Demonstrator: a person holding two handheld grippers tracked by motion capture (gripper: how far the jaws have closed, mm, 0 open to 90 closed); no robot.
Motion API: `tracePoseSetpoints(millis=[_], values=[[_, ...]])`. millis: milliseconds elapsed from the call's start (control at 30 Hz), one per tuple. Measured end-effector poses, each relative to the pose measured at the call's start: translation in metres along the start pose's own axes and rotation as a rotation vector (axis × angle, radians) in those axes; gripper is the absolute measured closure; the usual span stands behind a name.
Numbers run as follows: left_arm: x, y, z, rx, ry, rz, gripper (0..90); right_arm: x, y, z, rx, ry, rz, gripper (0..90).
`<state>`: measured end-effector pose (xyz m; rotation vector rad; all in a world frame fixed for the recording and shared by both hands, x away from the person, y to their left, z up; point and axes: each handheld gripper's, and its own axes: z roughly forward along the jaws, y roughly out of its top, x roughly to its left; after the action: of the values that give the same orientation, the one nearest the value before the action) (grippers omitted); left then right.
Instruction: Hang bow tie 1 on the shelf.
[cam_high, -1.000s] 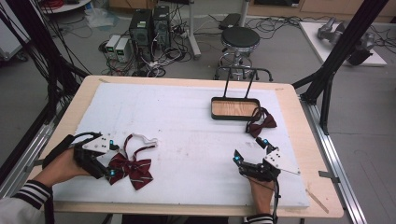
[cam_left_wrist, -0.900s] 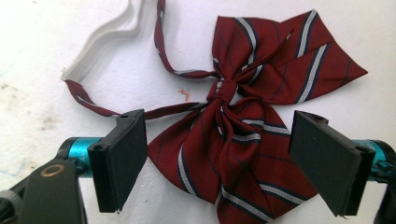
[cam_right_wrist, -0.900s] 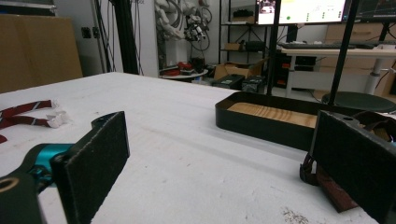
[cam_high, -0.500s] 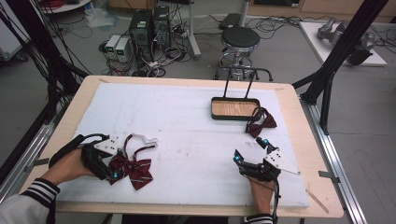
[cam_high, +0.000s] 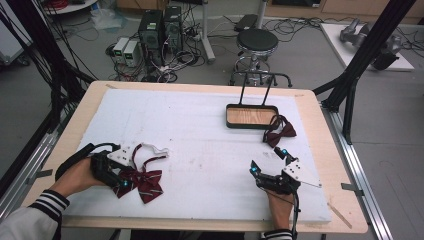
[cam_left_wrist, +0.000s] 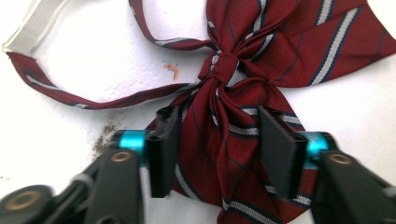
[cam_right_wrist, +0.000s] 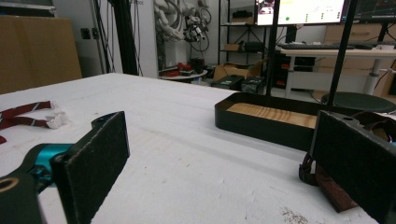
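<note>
- High view: your white foam-covered table (cam_high: 200, 125) carries the dark red striped bow tie (cam_high: 142, 181) at lower left, under your left gripper (cam_high: 121, 185).
- Left gripper view: its jaws have just been closing and straddle a lobe of the tie (cam_left_wrist: 219, 140), whose knot lies just ahead; whether the pads bite yet, I cannot tell.
- Your right gripper (cam_high: 267, 169), lower right, gapes empty, with the black wooden-floored tray (cam_high: 251, 116) and second dark red bow tie (cam_high: 279, 131) beyond.

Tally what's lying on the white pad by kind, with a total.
Dark red bow ties: 2, a striped one at the left claw and another beside the tray
Black tray with wooden floor and tall handle: 1
Total: 3
</note>
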<state>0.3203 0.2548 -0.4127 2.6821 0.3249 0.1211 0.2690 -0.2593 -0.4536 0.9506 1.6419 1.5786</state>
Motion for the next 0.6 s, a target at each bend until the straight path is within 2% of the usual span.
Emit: tracePoseSetpoints(millis=[67,133,200,300,600], values=[[-0.0003,0.0001,0.0,-0.001,0.0,-0.005,56.3,0.0,0.0,0.0,0.001,-0.001,0.002,3.7],[0.0002,0.0004,-0.0004,0.005,0.007,-0.006,64.4,0.0,0.0,0.0,0.001,-0.001,0.003,3.7],[0.0003,0.0012,-0.0012,0.012,0.01,-0.029,71.7,-0.0001,0.0,-0.0001,0.001,0.0,0.003,3.7],[0.0007,0.0011,-0.0015,0.013,0.012,-0.042,80.6,-0.0001,0.0,-0.0001,0.001,-0.001,0.001,3.7],[0.0005,-0.0023,-0.0027,-0.025,0.021,-0.06,83.3,0.0,0.0,-0.0001,0.001,-0.001,0.006,3.7]])
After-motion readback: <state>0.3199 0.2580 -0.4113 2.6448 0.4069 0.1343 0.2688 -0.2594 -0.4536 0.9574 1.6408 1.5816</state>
